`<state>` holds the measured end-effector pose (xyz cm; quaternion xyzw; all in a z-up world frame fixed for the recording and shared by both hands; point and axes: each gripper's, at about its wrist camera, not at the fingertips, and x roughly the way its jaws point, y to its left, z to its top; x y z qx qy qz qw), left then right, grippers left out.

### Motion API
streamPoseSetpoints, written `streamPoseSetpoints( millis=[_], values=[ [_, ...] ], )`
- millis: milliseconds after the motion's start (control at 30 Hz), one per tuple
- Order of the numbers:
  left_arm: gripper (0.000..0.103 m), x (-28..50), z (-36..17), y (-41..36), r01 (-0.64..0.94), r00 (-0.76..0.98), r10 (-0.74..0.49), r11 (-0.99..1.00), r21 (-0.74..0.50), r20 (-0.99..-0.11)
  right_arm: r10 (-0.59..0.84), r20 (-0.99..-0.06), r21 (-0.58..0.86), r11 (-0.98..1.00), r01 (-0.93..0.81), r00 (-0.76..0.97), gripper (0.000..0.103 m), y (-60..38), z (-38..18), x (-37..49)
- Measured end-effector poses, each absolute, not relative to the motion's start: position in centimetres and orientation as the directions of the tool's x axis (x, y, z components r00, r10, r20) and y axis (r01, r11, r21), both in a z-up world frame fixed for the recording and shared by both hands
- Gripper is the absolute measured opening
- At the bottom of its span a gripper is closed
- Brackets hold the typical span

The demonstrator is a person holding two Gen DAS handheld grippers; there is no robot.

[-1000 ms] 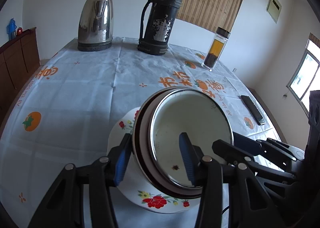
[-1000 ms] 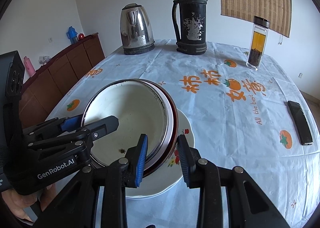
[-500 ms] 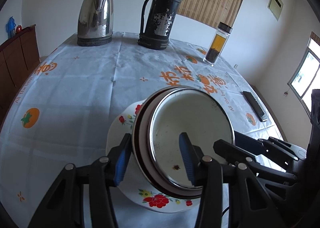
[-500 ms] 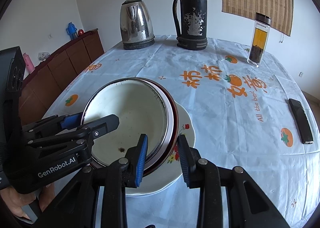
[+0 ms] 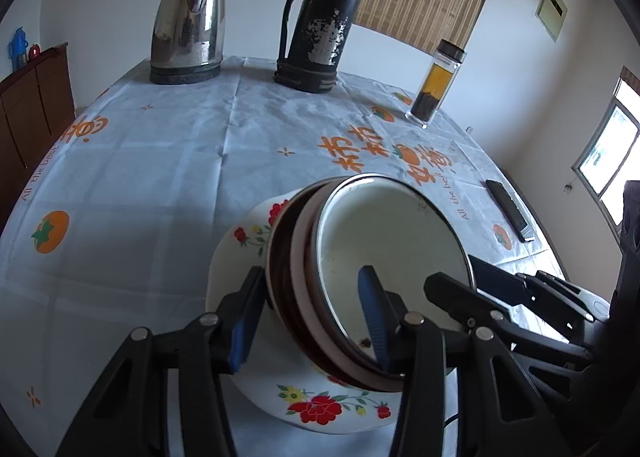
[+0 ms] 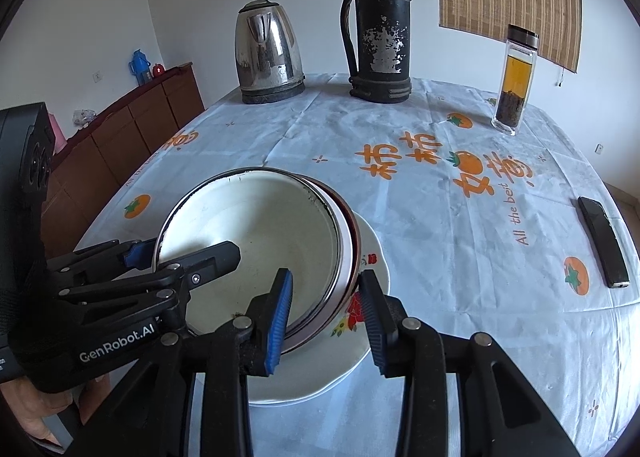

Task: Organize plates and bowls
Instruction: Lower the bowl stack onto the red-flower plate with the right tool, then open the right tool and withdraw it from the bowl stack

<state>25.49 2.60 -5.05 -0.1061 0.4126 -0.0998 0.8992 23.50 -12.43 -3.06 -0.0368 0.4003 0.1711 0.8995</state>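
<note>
A stack of nested bowls [image 5: 392, 241], a white enamel bowl [image 6: 256, 229] inside dark-rimmed ones, rests on a white floral plate [image 5: 320, 409]. My left gripper [image 5: 308, 317] is shut on the stack's near rim, one finger inside the white bowl, one outside. My right gripper [image 6: 324, 317] is shut on the stack's rim from the other side, one pad inside and one outside. The stack sits tilted on the plate [image 6: 372, 257]. Each gripper shows in the other's view.
A steel kettle [image 5: 188, 25], a black thermos [image 5: 324, 17] and a tea bottle [image 5: 436, 89] stand at the table's far side. A black remote [image 6: 602, 241] lies at the right. A wooden sideboard [image 6: 132, 125] stands left of the table.
Both cameras have moved closer to the table and slightly forward together; the bowls stay gripped by both grippers and the stack keeps its tilt on the plate.
</note>
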Motion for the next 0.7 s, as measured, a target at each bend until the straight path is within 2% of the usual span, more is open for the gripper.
streamPoseSetpoints(
  millis=[433,500,533,633,700],
  values=[
    [0.051,25.8,-5.6,2.8,0.091,0.623,-0.292,0.949,-0.303,-0.726,0.312,-0.724,0.098,0.929,-0.357,0.615,0.047,-12.5,-3.4,23.2],
    [0.054,25.7,-5.3,2.9,0.092,0.639,-0.289,0.949,-0.302,-0.712,0.314,-0.712,0.086,0.927,-0.366,0.628,0.052,-12.5,-3.2,22.8],
    [0.057,25.5,-5.0,3.1,0.095,0.651,-0.288,0.949,-0.302,-0.702,0.311,-0.703,0.076,0.927,-0.368,0.64,0.056,-12.5,-2.9,22.6],
    [0.068,25.0,-4.3,3.4,0.1,0.684,-0.288,0.947,-0.305,-0.67,0.291,-0.677,0.031,0.929,-0.368,0.677,0.058,-12.6,-2.3,21.7],
    [0.068,24.9,-4.0,3.4,0.102,0.7,-0.278,0.951,-0.293,-0.658,0.282,-0.663,0.009,0.929,-0.369,0.693,0.058,-12.7,-2.1,21.3]
  ],
)
